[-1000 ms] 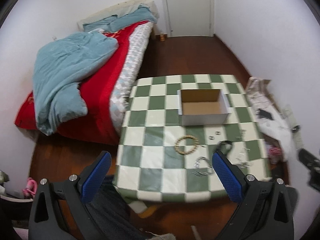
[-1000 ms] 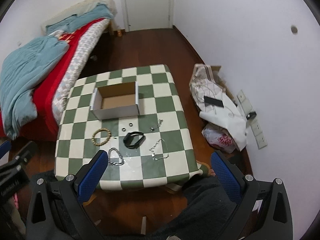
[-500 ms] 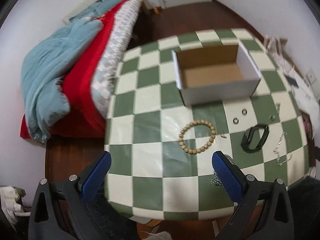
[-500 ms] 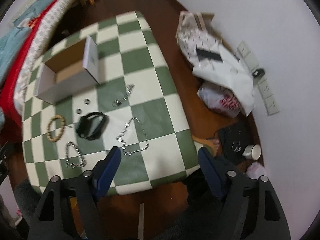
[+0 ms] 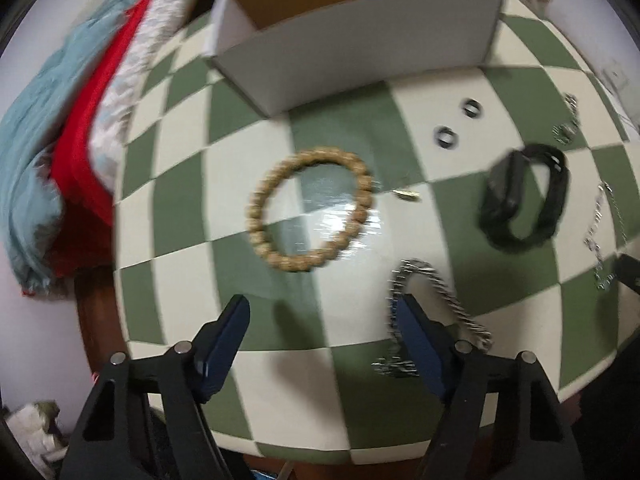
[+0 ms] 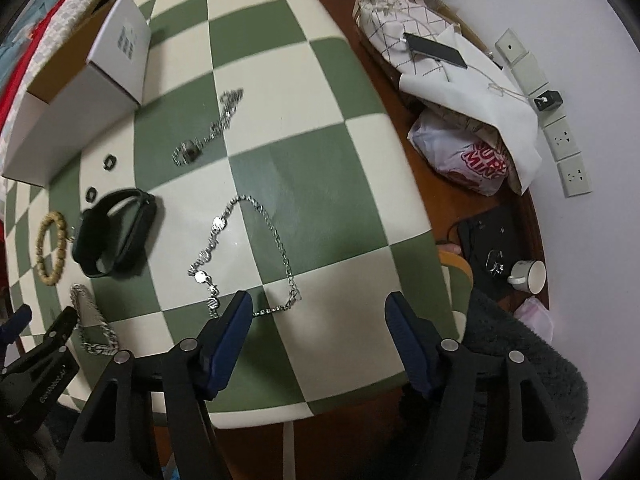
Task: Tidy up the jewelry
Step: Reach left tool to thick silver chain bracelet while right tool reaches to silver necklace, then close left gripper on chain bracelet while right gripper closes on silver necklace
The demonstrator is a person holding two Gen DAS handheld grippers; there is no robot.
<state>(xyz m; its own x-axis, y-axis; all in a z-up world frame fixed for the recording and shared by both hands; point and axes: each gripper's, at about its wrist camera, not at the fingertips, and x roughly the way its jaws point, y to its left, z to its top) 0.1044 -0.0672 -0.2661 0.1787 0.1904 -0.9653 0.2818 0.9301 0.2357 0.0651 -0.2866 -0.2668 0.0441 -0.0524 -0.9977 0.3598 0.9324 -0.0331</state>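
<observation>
On the green-and-white checked table lie a wooden bead bracelet, a black band, two small dark rings, a silver chain bracelet and a silver necklace. An open white cardboard box stands behind them. My left gripper is open and empty, low over the table just short of the bead bracelet; its right finger overlaps the chain bracelet. My right gripper is open and empty, with its left finger at the near end of the necklace.
A second small chain with a ring lies near the box. A bed with red and blue bedding is to the left. Bags, a black case and a cup lie on the floor at the right.
Both grippers have dropped down and forward, close to the table. The left one now sits near the bead bracelet, the right one near the necklace. Both jaws are narrower but still open.
</observation>
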